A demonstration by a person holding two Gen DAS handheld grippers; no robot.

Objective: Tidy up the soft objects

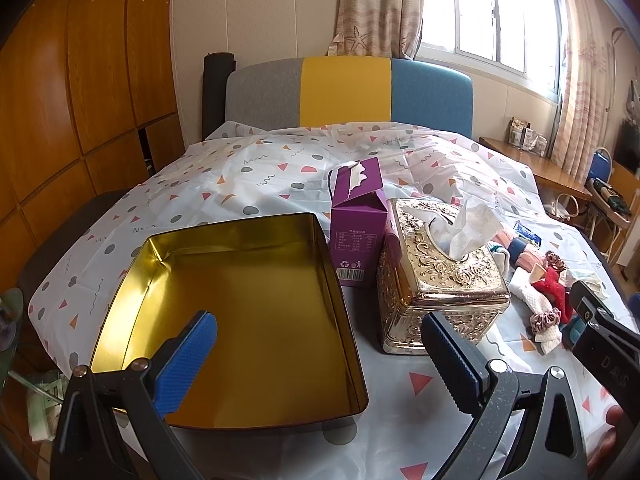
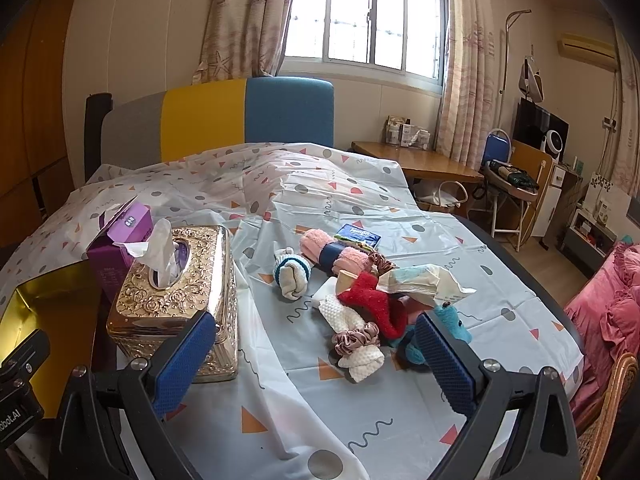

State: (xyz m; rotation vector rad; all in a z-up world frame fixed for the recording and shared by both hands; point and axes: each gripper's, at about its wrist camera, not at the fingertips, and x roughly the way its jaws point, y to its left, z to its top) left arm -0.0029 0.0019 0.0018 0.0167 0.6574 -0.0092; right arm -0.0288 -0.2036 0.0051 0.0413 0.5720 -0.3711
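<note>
Left wrist view: the left gripper (image 1: 320,356) hangs with jaws spread wide, holding nothing, above the near rim of the empty gold tin (image 1: 224,264).

Right wrist view: the right gripper (image 2: 312,354) is equally wide open and empty, near the pile of soft items (image 2: 360,300), whose rolled pink towel (image 2: 332,254) lies with its long axis left to right beside the embossed tissue box (image 2: 180,296).

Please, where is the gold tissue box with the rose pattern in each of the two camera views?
Left wrist view: the gold tissue box stands right of centre, beside the open gold tin.
Right wrist view: the box stands at lower left.
Shared landmark: the purple carton behind it.
</note>
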